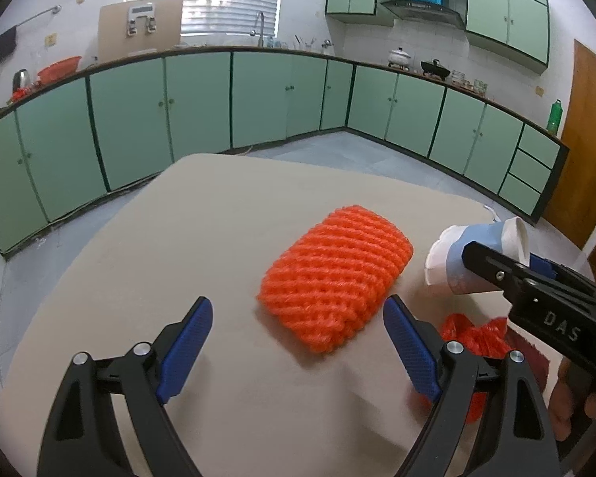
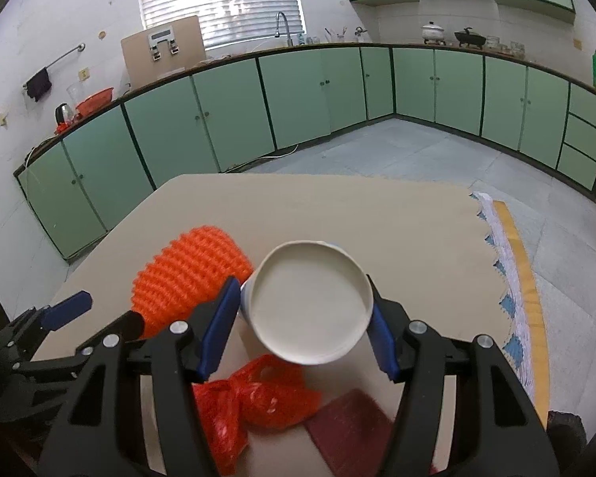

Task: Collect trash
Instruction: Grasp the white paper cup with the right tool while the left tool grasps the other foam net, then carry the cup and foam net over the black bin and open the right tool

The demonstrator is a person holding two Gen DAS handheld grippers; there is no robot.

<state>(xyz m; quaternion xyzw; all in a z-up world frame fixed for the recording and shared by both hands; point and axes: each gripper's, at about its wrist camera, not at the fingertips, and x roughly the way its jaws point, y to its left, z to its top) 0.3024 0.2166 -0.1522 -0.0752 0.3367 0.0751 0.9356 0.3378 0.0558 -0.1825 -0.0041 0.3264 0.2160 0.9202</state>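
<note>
Paper cup (image 2: pixel 312 306): pinched in right hand-held gripper (image 2: pixel 304 318), lifted above desk (image 1: pixel 202 214). Left hand-held gripper (image 1: pixel 298 349) spread, facing orange foam net (image 1: pixel 333 278). Next: close on net; judged mid-collection.

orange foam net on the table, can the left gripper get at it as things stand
Probably yes. The left gripper has its jaws wide open just short of the orange foam net, with only bare table between. The paper cup sits off to the side.
</note>
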